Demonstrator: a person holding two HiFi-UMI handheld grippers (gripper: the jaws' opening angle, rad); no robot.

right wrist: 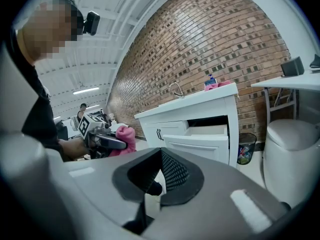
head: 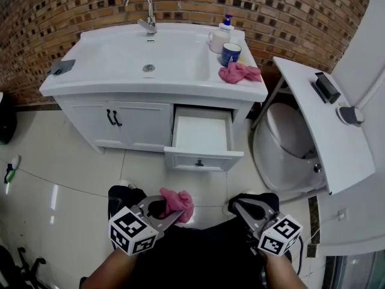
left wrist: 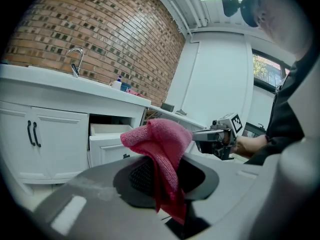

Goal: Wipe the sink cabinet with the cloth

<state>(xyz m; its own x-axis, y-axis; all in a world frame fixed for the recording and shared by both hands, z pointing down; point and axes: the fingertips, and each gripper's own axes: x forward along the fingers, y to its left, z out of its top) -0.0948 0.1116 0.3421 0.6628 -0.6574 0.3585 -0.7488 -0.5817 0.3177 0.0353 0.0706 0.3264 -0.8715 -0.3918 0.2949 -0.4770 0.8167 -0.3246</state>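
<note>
The white sink cabinet [head: 138,122] stands ahead of me against the brick wall, its right drawer [head: 201,134] pulled open and empty. My left gripper [head: 174,212] is held low near my body, well short of the cabinet, and is shut on a pink cloth [head: 178,202]. In the left gripper view the cloth [left wrist: 165,144] bunches up out of the jaws and hangs down between them. My right gripper [head: 236,208] is level with the left one, a short way to its right, shut with nothing in it. A second pink cloth [head: 239,72] lies on the countertop's right end.
On the counter are a faucet [head: 144,11], a blue mug [head: 230,53], a white jug with a soap bottle [head: 220,38], and a dark object [head: 62,67] at the left corner. A toilet [head: 289,146] and a white shelf [head: 319,119] stand right of the cabinet; a bin [right wrist: 246,154] sits between them.
</note>
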